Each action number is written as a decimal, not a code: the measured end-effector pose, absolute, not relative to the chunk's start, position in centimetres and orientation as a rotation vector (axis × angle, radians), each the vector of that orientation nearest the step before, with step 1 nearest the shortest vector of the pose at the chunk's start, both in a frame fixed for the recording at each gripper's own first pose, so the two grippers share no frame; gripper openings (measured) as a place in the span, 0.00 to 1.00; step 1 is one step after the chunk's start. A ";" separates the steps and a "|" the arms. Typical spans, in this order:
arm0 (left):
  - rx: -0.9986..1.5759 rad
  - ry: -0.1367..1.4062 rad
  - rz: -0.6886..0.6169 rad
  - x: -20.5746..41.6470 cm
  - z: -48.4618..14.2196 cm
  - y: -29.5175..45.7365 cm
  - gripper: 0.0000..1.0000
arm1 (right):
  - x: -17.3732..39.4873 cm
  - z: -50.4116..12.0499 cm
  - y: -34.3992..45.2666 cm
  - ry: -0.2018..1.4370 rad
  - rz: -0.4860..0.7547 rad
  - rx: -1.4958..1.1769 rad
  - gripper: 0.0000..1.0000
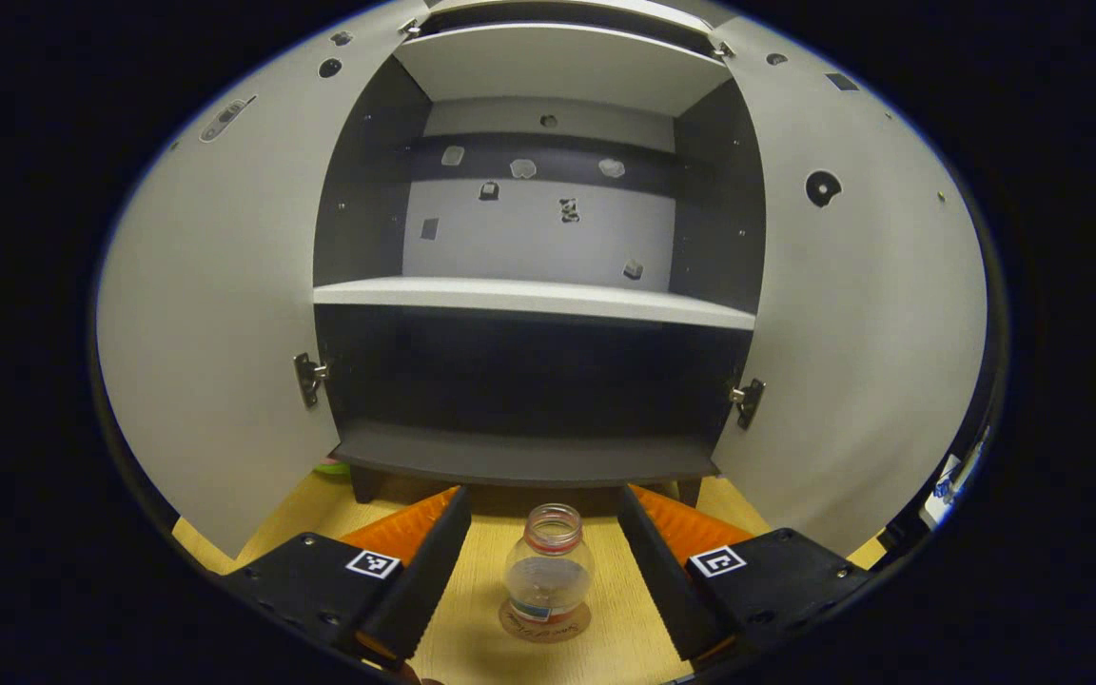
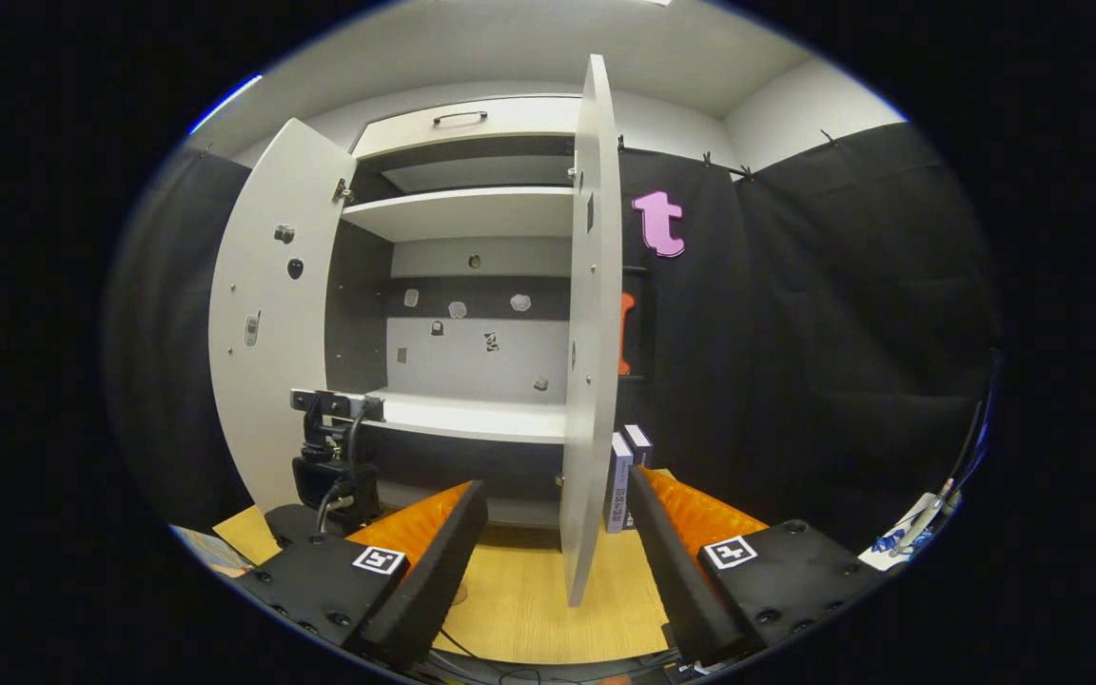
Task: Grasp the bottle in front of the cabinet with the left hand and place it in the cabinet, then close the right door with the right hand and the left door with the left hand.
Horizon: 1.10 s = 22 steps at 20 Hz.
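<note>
- Left gripper view: the left gripper [image 1: 544, 571] hangs spread wide around a small clear bottle [image 1: 547, 576], fingers apart from it on either side. The uncapped bottle stands upright on the wooden table [image 1: 638, 647], just before the cabinet [image 1: 529, 457] — both doors swung open. It looks light, stiff and slick (likely plastic); the mid-body seems the safest hold.
- Right gripper view: the right gripper [image 2: 557, 561] waits released, holding nothing, its fingers framing the right door [image 2: 591, 333] edge-on — not touching it.
</note>
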State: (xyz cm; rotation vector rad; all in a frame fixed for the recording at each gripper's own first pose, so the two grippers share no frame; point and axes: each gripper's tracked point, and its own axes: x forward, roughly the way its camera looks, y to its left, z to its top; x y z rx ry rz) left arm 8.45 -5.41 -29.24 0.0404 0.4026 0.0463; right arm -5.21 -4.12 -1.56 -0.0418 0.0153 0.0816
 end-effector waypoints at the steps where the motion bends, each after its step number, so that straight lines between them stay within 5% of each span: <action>1: 0.034 0.420 0.042 8.6 -30.2 -5.4 0.95 | -5.3 -1.6 -4.5 0.017 0.078 -0.042 0.98; 16: 0.032 0.637 0.057 7.5 -41.1 -5.8 0.95 | -4.1 -3.9 -7.7 0.090 0.024 -0.008 0.98; 17: 0.041 0.631 0.061 7.7 -40.8 -5.6 0.94 | -4.1 -3.9 -7.8 0.092 0.024 -0.004 0.98; 18: 0.052 0.630 0.061 7.7 -40.6 -5.4 0.80 | -4.1 -4.0 -7.9 0.095 0.025 -0.001 0.98; 22: 0.050 0.613 0.010 7.8 -37.7 -6.1 0.77 | -3.9 -3.7 -7.9 0.086 0.021 -0.005 0.98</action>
